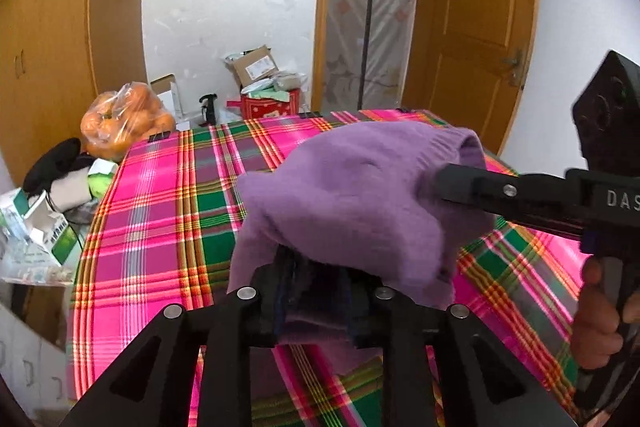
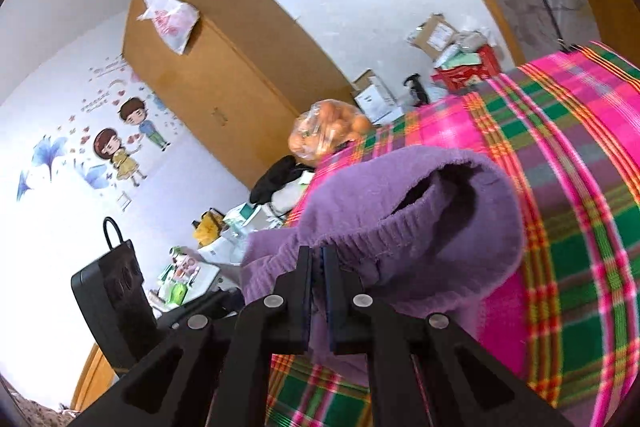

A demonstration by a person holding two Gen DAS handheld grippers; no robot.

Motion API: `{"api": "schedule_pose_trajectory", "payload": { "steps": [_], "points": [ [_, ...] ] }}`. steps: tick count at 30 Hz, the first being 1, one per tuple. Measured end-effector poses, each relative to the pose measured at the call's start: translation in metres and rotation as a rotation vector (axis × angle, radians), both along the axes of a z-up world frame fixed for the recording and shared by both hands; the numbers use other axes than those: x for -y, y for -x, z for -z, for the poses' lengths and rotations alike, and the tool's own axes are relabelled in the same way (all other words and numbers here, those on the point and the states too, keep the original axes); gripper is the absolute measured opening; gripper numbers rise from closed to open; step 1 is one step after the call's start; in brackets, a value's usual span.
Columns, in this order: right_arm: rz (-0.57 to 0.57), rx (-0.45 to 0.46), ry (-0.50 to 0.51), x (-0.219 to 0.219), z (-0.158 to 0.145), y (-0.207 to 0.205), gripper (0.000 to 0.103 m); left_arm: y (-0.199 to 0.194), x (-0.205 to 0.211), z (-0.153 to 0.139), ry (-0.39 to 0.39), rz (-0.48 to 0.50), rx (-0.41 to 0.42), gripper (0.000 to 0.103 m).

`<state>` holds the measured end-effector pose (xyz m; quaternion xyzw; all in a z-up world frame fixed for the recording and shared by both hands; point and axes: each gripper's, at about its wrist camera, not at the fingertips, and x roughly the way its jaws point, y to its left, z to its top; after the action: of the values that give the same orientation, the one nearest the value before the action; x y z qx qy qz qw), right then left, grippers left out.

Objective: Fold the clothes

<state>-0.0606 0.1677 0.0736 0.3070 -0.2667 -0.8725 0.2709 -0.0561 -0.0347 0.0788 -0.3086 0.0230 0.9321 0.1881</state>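
1. The purple sweater (image 1: 352,195) is hanging in the air above the plaid tablecloth (image 1: 160,211), held up between both grippers; probably it is being lifted so a fold can be laid over.
2. The right gripper (image 2: 318,267) is pinching the ribbed cuff of a sleeve, its jaws nearly together with only a thin layer of knit between them. Gripping the cuff edge looks like a way to steer the sleeve.
3. The left gripper (image 1: 316,279) is sitting partly open with purple cloth bunched between its fingers; whether the pads are actually pressing on the cloth, I cannot tell, since the sweater is draping over the tips.
4. The left wrist view is showing the right gripper from the side, reaching into the sweater, with the person's hand (image 1: 596,323) on its handle, and the door (image 1: 476,11) behind.
5. The right wrist view is giving what that one is missing: the open mouth of the cuff, the wardrobe (image 2: 224,67), and cartoon wall stickers (image 2: 120,139).
6. Both views are catching the bag of oranges (image 1: 124,119) at the table's far edge, well apart from the sweater.
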Motion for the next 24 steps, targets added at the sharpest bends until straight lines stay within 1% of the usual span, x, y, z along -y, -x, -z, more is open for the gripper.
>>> {"api": "schedule_pose_trajectory", "payload": {
  "steps": [3, 6, 9, 11, 15, 17, 22, 24],
  "points": [
    [-0.029, -0.008, 0.001, 0.014, -0.004, 0.010, 0.006, -0.002, 0.006, 0.002, -0.017, -0.008, 0.008, 0.026],
    [-0.057, -0.006, 0.015, 0.026, -0.004, 0.017, 0.006, -0.004, 0.010, 0.005, -0.048, -0.016, 0.050, 0.027],
    [-0.096, -0.016, 0.015, 0.042, -0.007, 0.023, 0.006, -0.009, 0.020, 0.003, -0.104, -0.025, 0.062, 0.027],
    [-0.124, -0.020, 0.008, 0.053, -0.007, 0.025, 0.006, -0.008, 0.026, 0.003, -0.137, -0.041, 0.067, 0.027],
    [-0.172, 0.011, 0.005, 0.074, 0.002, 0.035, 0.006, -0.003, 0.036, 0.009, -0.173, -0.096, 0.125, 0.027],
    [-0.196, 0.025, 0.009, 0.082, 0.006, 0.040, 0.006, -0.004, 0.041, 0.011, -0.173, -0.115, 0.129, 0.027],
    [-0.254, 0.049, -0.027, 0.107, 0.017, 0.049, 0.006, -0.008, 0.053, 0.019, -0.183, -0.153, 0.146, 0.027],
    [-0.273, 0.073, -0.048, 0.114, 0.023, 0.050, 0.009, -0.008, 0.056, 0.023, -0.171, -0.166, 0.162, 0.027]
  ]
}}
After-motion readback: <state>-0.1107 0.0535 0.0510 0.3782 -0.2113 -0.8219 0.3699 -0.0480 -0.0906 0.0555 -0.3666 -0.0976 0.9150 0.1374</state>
